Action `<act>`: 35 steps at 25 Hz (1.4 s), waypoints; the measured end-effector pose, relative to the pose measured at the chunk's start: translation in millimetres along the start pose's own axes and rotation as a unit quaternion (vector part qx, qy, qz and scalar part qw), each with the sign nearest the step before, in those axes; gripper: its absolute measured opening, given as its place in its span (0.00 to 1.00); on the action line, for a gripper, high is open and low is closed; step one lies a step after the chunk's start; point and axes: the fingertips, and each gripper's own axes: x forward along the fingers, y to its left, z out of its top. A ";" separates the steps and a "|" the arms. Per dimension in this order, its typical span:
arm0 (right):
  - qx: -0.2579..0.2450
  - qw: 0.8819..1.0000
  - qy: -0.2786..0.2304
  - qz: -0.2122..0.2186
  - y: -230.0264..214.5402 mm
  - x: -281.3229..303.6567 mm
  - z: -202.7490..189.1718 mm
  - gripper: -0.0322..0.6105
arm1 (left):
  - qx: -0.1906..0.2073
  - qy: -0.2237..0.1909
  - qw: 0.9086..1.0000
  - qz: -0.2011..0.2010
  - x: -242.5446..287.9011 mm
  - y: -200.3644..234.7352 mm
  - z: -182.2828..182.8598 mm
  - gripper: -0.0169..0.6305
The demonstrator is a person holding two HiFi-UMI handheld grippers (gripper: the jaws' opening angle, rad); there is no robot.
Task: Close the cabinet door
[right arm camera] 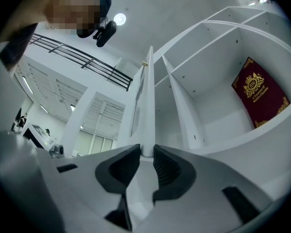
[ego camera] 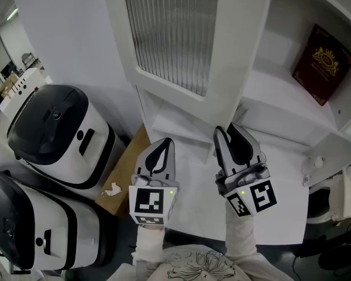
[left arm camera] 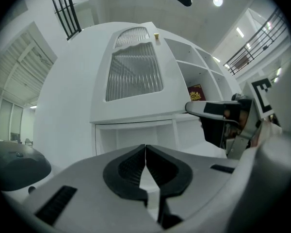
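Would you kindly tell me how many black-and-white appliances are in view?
2. The farther appliance stands left of the cabinet door; the nearer appliance sits below it at the head view's bottom left corner. Others may be out of frame.

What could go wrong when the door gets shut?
The right gripper pinches only the thin edge of the white ribbed-glass cabinet door with its jaw tips, so it might slip off. If it holds on until the door shuts, its jaws could get squeezed against the white upright shelf divider.
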 end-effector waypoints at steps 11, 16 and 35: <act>0.011 1.000 -0.007 -0.004 -20.7 6.8 -3.8 0.19 | 0.004 0.006 1.000 0.016 14.4 -2.8 -1.3 0.03; 0.002 1.000 -0.010 -0.021 -31.9 8.8 -5.5 0.25 | 0.004 0.008 1.000 0.022 20.5 -2.6 -1.7 0.03; 0.006 0.999 -0.008 -0.039 -62.0 22.7 -11.6 0.27 | 0.005 0.026 0.999 0.024 46.8 -7.4 -11.8 0.03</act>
